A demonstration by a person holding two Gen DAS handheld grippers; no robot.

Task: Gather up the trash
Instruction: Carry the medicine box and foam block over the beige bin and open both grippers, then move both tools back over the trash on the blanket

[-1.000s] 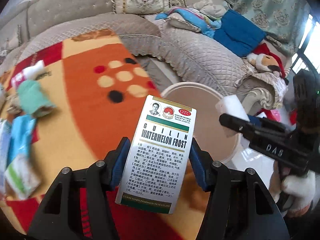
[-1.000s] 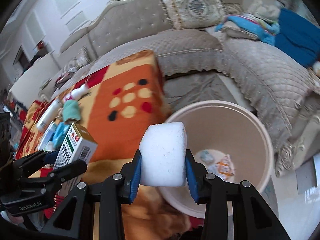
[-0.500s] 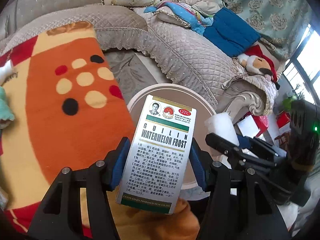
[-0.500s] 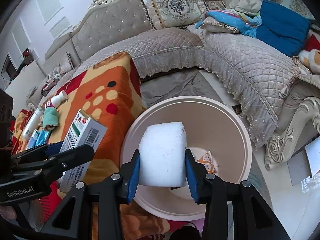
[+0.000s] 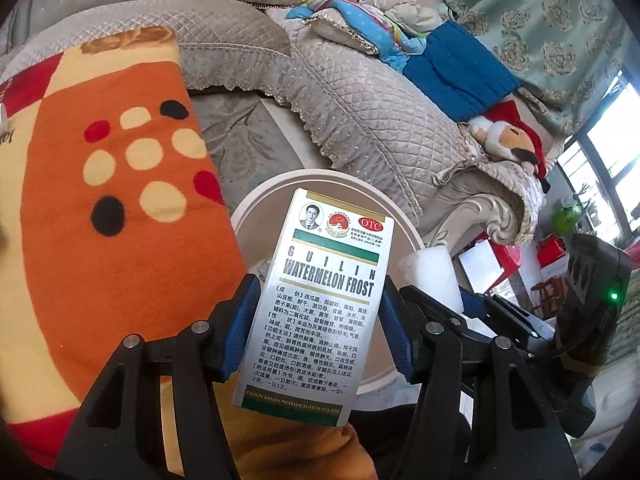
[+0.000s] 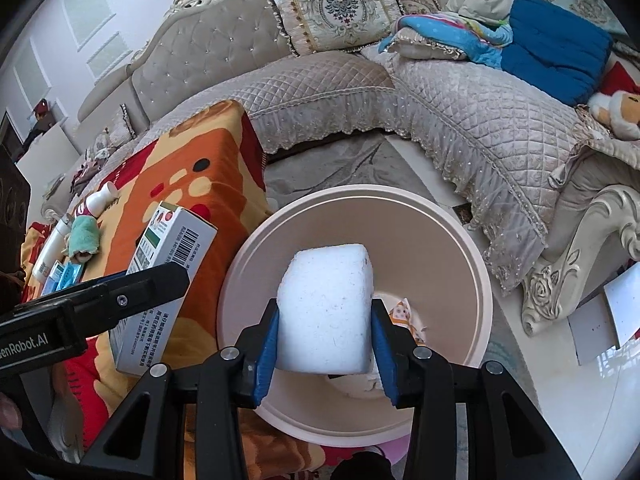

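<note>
On the far left of the right wrist view, leftover litter [image 6: 68,248] lies on the orange blanket [image 6: 208,184]: a small bottle, a green cloth and blue packets, too small to name further. Next comes the left gripper [image 5: 316,316], its jaws clamped on the sides of a medicine box [image 5: 320,308], which hangs over the near rim of the bin [image 6: 476,264], not squarely over its mouth. Let go here, the box could clip the rim and tip back onto the blanket; it likely needs carrying further in. To the right, the right gripper [image 6: 326,340] is over the bin's mouth with a white foam block [image 6: 326,308] between its jaws. The jaws have just been opening, though the blue pads [image 6: 268,344] look as if they touch the block's sides, so the block may be about to drop. Being light, it could cling to one pad or bounce out. The two grippers are close together, so a bump could knock either item loose. The block hides most of the bin's bottom; only a scrap of printed wrapper [image 6: 404,316] shows.
</note>
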